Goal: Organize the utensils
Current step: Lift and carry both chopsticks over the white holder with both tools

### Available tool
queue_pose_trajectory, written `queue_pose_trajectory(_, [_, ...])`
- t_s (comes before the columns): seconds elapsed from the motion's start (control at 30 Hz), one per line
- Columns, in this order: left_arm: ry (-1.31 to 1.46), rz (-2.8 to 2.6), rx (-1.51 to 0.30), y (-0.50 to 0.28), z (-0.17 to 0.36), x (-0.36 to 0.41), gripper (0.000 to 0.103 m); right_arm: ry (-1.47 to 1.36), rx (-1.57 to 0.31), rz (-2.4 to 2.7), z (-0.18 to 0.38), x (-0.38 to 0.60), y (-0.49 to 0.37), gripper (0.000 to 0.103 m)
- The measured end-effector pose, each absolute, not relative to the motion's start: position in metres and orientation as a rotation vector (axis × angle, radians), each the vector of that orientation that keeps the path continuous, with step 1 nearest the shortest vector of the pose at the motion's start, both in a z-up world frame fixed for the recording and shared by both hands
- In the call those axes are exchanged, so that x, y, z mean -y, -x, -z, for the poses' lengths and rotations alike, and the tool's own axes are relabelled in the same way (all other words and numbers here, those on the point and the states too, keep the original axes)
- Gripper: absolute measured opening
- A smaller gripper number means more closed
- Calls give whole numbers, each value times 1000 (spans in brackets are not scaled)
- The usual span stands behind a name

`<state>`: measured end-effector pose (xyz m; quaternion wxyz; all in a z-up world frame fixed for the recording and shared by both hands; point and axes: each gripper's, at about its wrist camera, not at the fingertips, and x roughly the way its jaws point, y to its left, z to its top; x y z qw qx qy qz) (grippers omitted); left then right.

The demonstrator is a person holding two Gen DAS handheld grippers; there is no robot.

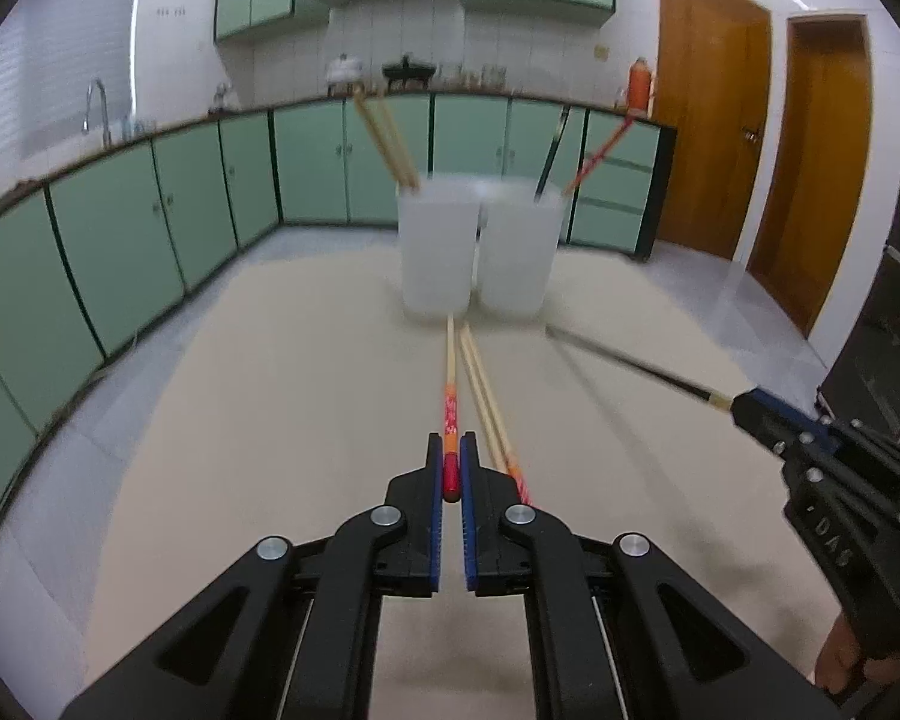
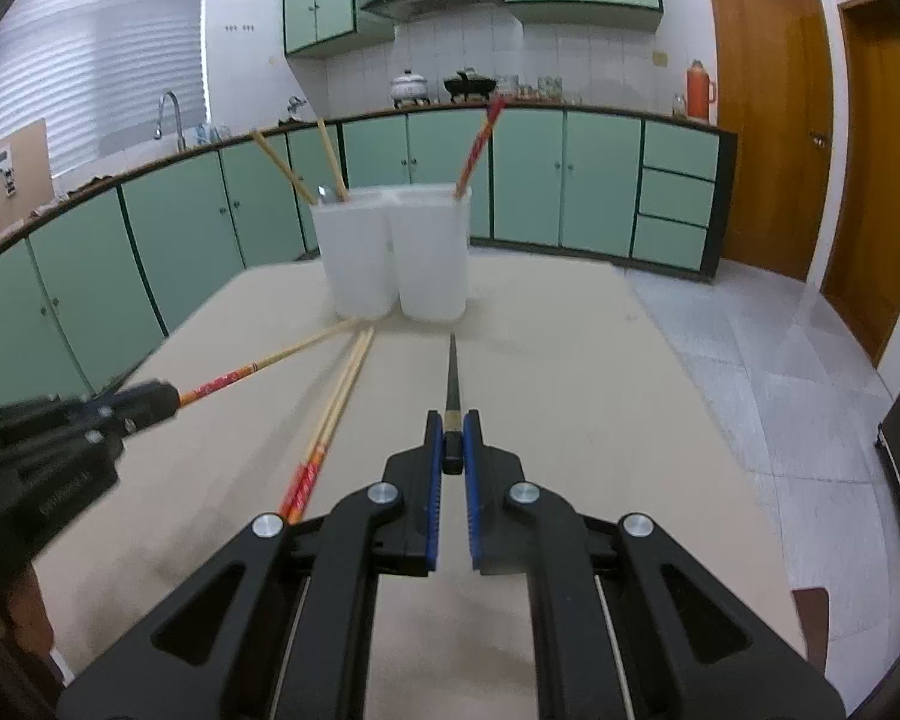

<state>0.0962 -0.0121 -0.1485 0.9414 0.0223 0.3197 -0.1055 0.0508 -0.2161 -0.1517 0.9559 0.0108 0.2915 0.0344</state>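
My left gripper (image 1: 451,468) is clamped on the red-ended chopstick (image 1: 450,396) and my right gripper (image 2: 452,444) on the black chopstick (image 2: 452,378). Both sticks run lengthwise toward the two white cups (image 1: 474,246) at frame centre, tips just short of them. Both grippers sit low and level over the table (image 1: 270,390), with a loose chopstick pair (image 2: 342,384) lying between them.

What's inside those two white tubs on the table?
Chopsticks stick out of both. The left tub holds plain wooden ones; the right tub holds a red-ended one and a dark one. The cloudy walls hide whatever sits lower down.
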Motion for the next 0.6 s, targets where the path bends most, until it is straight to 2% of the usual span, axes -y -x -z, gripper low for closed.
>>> queue_pose_trajectory(0.3, [11, 258, -543, -116, 86, 4, 5, -2, -534, -121, 101, 220, -61, 6])
queue_pose_trajectory(0.6, [36, 277, -486, -157, 39, 3, 5, -99, -589, -221, 46, 233, -111, 6])
